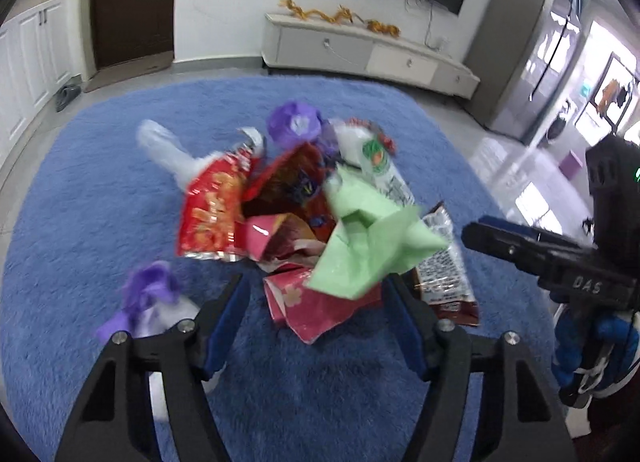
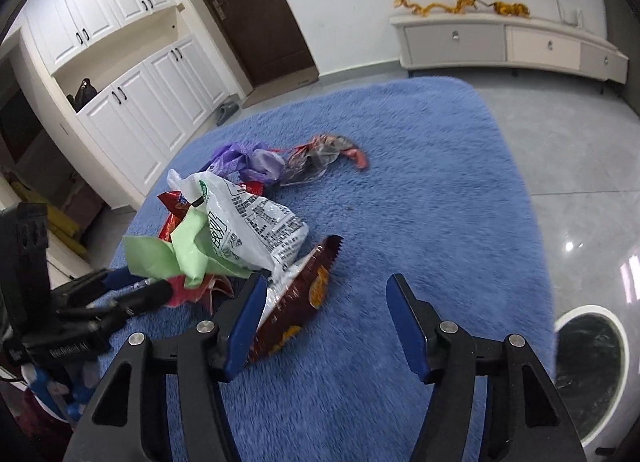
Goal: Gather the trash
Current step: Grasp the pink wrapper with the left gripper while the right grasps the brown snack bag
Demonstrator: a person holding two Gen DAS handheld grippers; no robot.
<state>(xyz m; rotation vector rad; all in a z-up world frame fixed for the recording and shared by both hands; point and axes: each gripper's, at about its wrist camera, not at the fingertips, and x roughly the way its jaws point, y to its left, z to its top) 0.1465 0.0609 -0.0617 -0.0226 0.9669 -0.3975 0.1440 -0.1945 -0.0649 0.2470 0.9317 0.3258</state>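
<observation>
Blue rug (image 2: 400,166) under wrapper pile (image 1: 304,214); both tools spread; bin (image 2: 588,374) right.

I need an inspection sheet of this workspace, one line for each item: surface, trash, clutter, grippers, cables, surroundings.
Surface: blue shaggy rug on a grey tiled floor.
Job's things: a heap of trash in the rug's middle: green paper, red snack bag, white printed bag, brown snack bag, purple bag; a bin stands off the rug.
Clutter: slippers by the door.
Grippers: left gripper open, just before the heap; right gripper open, brown snack bag beside its left finger.
Cables: wires hang below the TV.
Surroundings: brown door, white cupboards, TV cabinet.
</observation>
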